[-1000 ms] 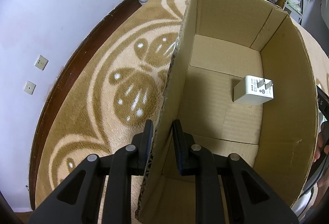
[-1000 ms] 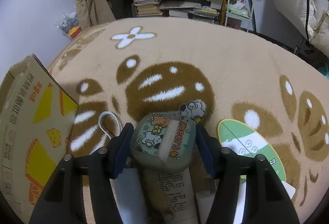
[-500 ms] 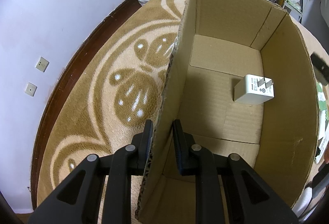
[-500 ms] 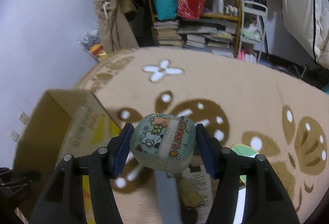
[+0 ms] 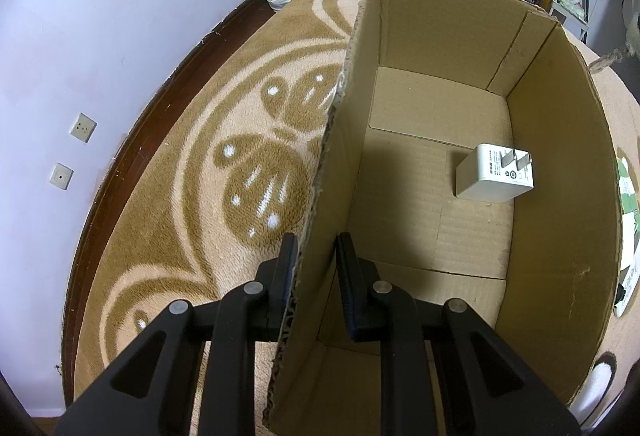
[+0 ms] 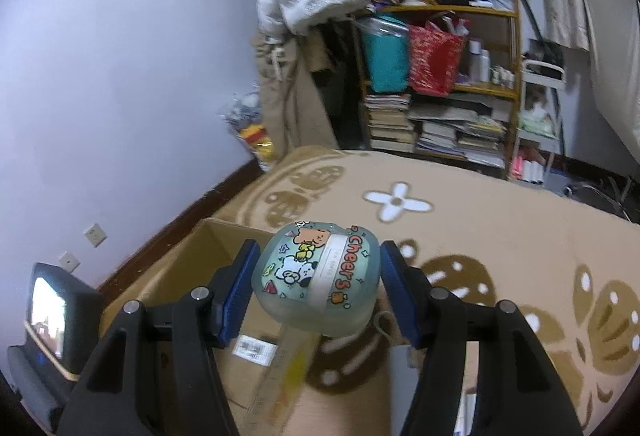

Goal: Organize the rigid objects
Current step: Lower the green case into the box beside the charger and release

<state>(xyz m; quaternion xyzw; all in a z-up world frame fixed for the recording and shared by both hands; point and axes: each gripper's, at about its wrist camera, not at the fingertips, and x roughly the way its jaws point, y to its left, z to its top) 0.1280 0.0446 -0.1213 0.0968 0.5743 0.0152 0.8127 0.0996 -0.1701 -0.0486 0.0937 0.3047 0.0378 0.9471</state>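
Observation:
My left gripper (image 5: 314,256) is shut on the left wall of an open cardboard box (image 5: 568,163) and holds it on the carpet. A white charger plug (image 5: 494,175) lies on the box floor at the right. My right gripper (image 6: 316,284) is shut on a pale green lidded container (image 6: 318,282) with cartoon animals and the word "Cheers". It holds the container in the air above the right side of the cardboard box (image 6: 180,272). The box's inside is mostly hidden in the right wrist view.
A brown and cream patterned carpet (image 6: 500,236) covers the floor. The purple wall (image 5: 80,55) with two sockets is at the left. A cluttered bookshelf (image 6: 440,83) stands at the back. Flat printed items (image 5: 626,203) lie right of the box. A small screen (image 6: 48,308) is at the left edge.
My right gripper has lifted the green container off the carpet and carried it up and left, toward the box. My left gripper keeps its hold on the box wall.

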